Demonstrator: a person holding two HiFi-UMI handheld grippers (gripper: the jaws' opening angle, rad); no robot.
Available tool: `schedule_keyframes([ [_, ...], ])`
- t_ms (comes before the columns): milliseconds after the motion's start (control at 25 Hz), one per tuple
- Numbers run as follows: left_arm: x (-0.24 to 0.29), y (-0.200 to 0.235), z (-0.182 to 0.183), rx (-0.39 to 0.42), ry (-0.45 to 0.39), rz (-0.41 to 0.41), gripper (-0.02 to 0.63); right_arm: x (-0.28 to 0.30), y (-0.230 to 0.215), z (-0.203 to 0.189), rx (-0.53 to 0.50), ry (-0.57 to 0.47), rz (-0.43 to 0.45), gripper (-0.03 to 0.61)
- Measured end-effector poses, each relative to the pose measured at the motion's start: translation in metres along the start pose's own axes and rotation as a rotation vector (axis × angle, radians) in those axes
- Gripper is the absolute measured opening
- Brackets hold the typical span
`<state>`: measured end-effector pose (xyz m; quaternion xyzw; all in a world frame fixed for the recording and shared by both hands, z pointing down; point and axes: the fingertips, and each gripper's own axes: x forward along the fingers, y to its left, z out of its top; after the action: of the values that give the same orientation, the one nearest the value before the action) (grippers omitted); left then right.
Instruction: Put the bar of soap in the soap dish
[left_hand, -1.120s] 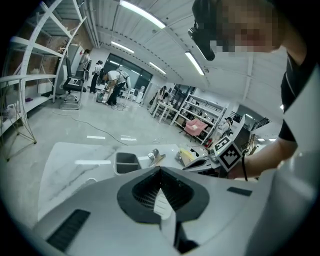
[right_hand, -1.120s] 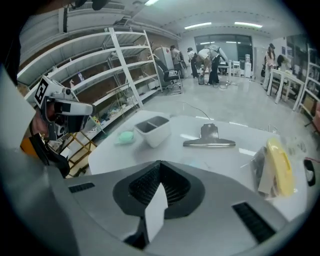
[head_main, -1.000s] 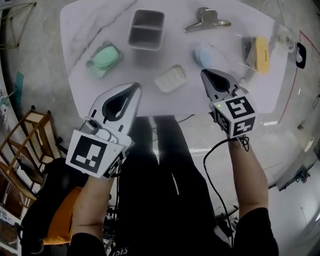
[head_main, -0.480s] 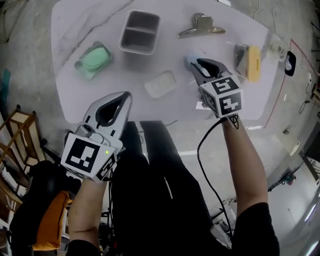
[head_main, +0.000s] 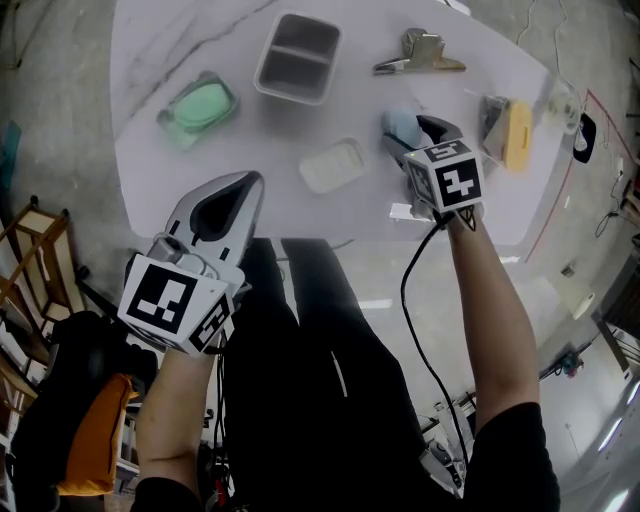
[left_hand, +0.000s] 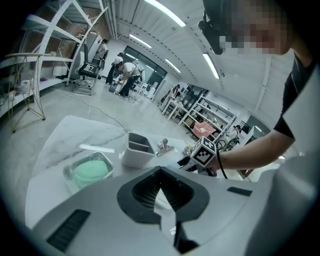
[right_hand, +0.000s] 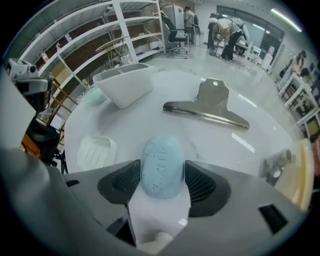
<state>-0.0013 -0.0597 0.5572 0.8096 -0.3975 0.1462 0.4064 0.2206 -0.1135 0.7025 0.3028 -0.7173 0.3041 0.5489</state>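
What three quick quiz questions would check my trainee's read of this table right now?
1. True or false: the white soap dish is empty.
2. Between the right gripper's jaws lies: A) metal clip B) blue soap C) grey box.
3. What colour is the bar in the clear tray?
Key: 1 true. 2 B; the jaws have just been opening and stand apart around it. 3 green.

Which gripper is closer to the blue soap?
Right. The right gripper, jaws just opened, straddles the blue soap; the left gripper hangs far off at the near edge of the table.
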Motion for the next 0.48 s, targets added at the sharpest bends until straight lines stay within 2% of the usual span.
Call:
schedule_keyframes([
  [120, -0.002, 0.001, -0.006, -0.013, 0.008, -0.001, 0.009, 0.003, -0.005, 0.000, 0.051, 0.011, -0.013, 0.276],
  [480, -0.004, -0.001, -0.024, -0.052, 0.027, -0.011, 0.009, 0.004, -0.004, 0.000, 0.036, 0.015, -0.035, 0.278],
])
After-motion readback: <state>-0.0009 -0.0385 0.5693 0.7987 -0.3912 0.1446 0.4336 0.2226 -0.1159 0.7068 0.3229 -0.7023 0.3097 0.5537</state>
